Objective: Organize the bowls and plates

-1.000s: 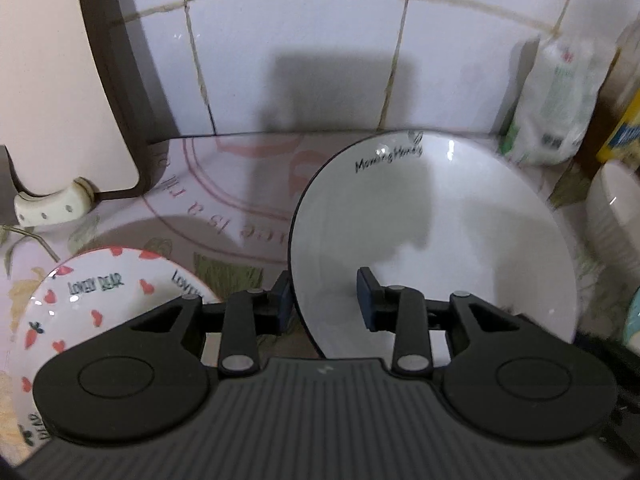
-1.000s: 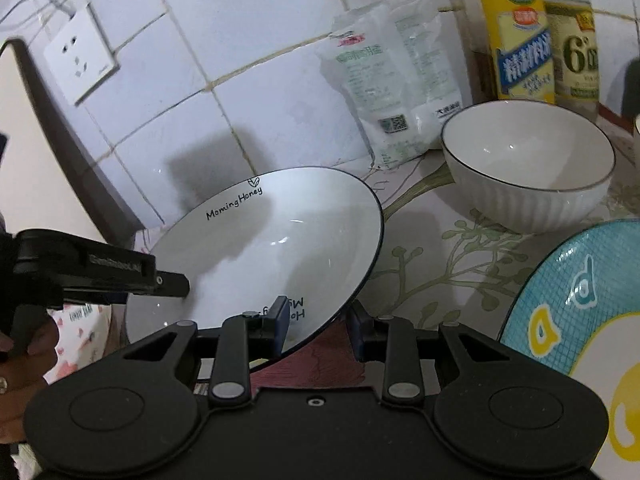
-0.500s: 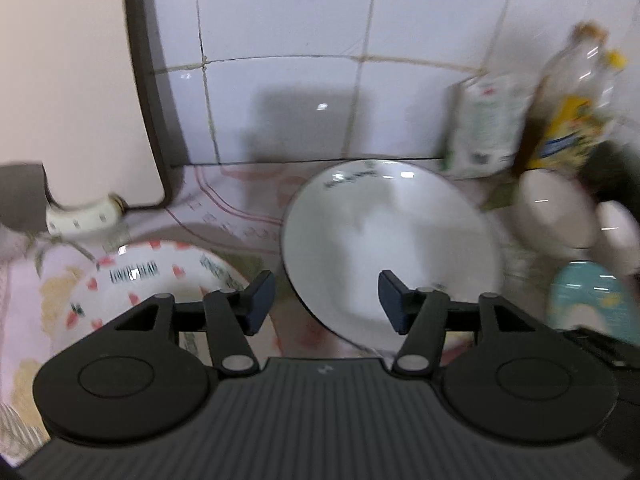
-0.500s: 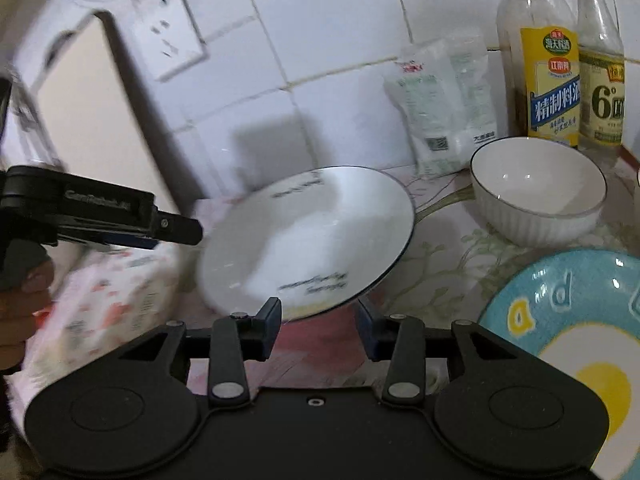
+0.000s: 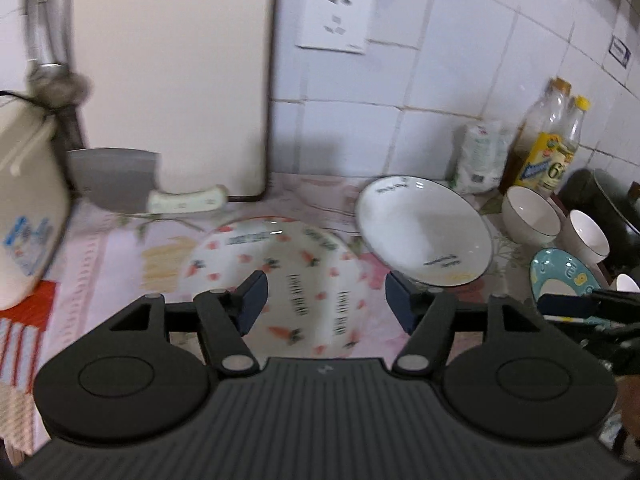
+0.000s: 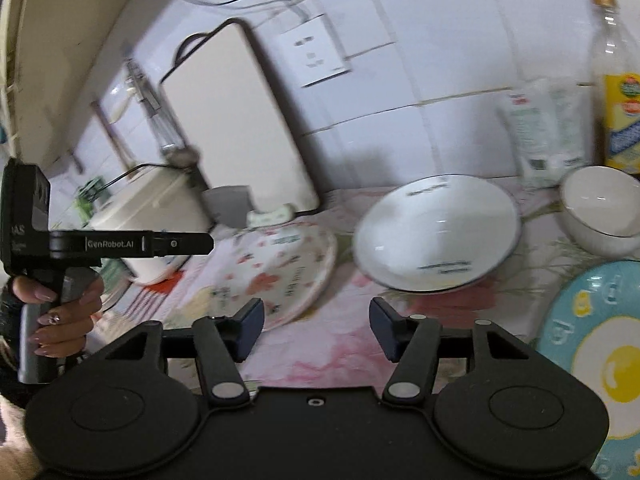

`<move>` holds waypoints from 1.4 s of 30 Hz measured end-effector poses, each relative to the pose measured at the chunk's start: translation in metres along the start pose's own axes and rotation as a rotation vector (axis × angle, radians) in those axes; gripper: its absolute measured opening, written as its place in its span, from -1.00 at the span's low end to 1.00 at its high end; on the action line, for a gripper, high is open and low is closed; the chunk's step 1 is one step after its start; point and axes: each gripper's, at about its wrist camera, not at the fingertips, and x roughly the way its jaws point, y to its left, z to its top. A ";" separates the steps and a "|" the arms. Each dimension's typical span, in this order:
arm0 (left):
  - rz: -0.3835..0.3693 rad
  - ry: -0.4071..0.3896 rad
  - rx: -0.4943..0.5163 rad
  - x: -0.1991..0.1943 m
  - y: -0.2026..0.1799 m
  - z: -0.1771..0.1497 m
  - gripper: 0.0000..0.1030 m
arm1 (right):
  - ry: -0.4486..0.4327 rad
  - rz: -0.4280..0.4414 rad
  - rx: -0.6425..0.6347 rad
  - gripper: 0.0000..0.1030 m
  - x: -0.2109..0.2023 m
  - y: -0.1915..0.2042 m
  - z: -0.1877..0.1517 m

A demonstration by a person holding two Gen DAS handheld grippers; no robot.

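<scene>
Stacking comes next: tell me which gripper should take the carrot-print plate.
Left. The left gripper is open directly over the carrot-print plate; from the right gripper, also open, that plate lies off to the left.

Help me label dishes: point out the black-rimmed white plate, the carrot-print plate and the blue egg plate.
black-rimmed white plate point(image 5: 424, 228), left wrist view, bare centre.
carrot-print plate point(image 5: 288, 256), left wrist view, centre.
blue egg plate point(image 6: 592, 308), right wrist view, blue rim.

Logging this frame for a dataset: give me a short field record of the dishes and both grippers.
left gripper: jaws open, empty, above the carrot plate
right gripper: jaws open, empty
black-rimmed plate: on the counter, released, right of the carrot plate
white bowl: beside the bottles
blue egg plate: far right
</scene>
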 end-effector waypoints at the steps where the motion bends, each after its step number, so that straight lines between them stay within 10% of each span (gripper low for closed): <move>1: 0.005 -0.010 -0.003 -0.006 0.008 -0.003 0.25 | 0.012 0.014 -0.002 0.31 0.002 0.004 0.002; 12: 0.082 -0.050 -0.051 -0.017 0.078 -0.041 0.26 | 0.128 0.046 -0.031 0.36 0.056 0.047 0.006; 29: 0.174 -0.021 -0.144 0.072 0.119 -0.078 0.22 | 0.117 -0.182 -0.006 0.17 0.162 0.026 -0.006; 34: 0.153 -0.021 -0.175 0.087 0.121 -0.078 -0.15 | 0.135 -0.166 -0.001 -0.52 0.173 0.020 -0.006; 38: 0.084 -0.023 -0.210 0.090 0.121 -0.078 -0.64 | 0.134 -0.146 0.014 -0.57 0.176 0.019 -0.005; 42: 0.064 -0.016 -0.226 0.098 0.117 -0.080 -0.70 | 0.144 -0.130 0.029 -0.58 0.181 0.015 -0.004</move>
